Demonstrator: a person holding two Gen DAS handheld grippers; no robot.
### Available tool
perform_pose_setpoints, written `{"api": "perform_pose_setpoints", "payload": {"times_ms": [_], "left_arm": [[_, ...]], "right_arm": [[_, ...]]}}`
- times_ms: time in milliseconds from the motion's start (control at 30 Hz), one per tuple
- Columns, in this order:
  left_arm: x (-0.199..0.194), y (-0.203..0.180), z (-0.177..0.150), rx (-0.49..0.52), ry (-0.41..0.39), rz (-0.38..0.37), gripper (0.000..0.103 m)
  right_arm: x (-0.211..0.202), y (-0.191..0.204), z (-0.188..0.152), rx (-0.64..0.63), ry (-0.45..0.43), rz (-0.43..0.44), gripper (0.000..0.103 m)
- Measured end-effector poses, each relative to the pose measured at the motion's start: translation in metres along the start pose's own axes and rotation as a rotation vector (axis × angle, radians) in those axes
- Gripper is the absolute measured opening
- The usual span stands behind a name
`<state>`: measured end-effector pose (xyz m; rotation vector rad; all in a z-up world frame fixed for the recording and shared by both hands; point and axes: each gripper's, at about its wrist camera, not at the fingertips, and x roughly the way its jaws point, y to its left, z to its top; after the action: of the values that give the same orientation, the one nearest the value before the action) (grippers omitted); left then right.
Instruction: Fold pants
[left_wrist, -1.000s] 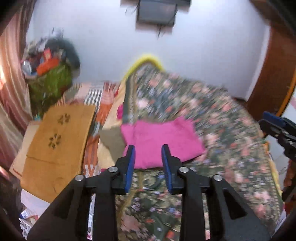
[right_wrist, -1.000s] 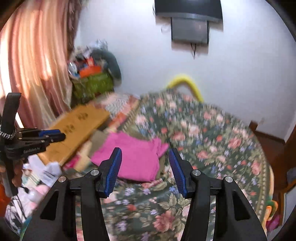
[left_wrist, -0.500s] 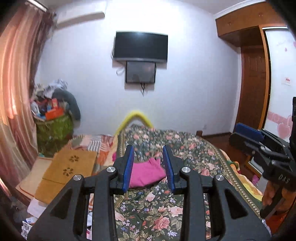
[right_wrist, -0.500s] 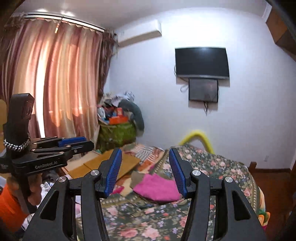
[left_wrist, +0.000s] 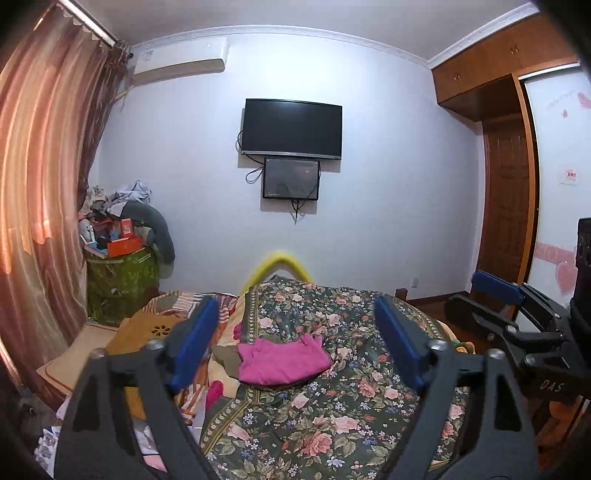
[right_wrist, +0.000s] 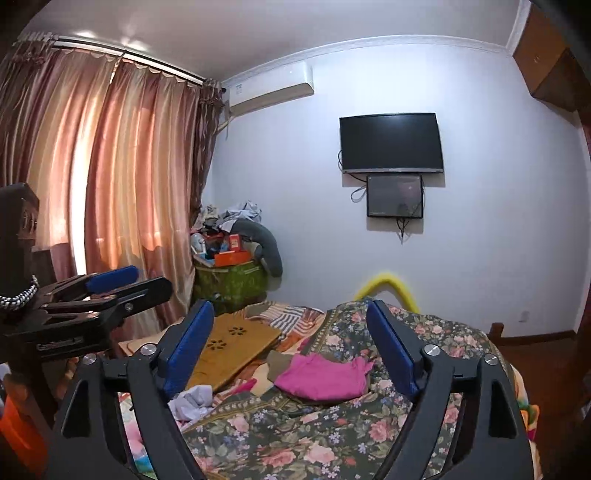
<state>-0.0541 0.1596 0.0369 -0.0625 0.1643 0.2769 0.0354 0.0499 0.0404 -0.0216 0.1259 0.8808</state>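
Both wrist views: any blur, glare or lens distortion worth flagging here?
Left wrist view: sharp, strong fisheye bowing of the pink striped curtain, no glare on the black wall television. Right wrist view: sharp too, curtain backlit and washed out.

My right gripper (right_wrist: 291, 341) is raised above the bed, jaws opening, nothing between them. Folded pink pants (right_wrist: 325, 376) lie on the floral bedspread (right_wrist: 332, 435), well apart from my fingertips. My left gripper (right_wrist: 110, 284) shows at the left edge, before the curtain (right_wrist: 122, 177). Wooden board (right_wrist: 232, 347) beside the pants.
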Motion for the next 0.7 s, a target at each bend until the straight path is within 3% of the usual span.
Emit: {"api": "perform_pose_setpoints", "payload": {"times_ms": [33, 67, 700], "left_arm": [[0.000, 0.001, -0.001, -0.007, -0.002, 0.002, 0.101], [0.000, 0.002, -0.001, -0.017, -0.008, 0.004, 0.103], [0.004, 0.010, -0.014, -0.042, 0.023, 0.032, 0.103]], "right_arm": [[-0.002, 0.001, 0.000, 0.001, 0.001, -0.006, 0.099], [-0.001, 0.001, -0.001, 0.001, 0.000, -0.016, 0.103], [-0.018, -0.001, -0.008, 0.026, 0.009, -0.057, 0.103]]}}
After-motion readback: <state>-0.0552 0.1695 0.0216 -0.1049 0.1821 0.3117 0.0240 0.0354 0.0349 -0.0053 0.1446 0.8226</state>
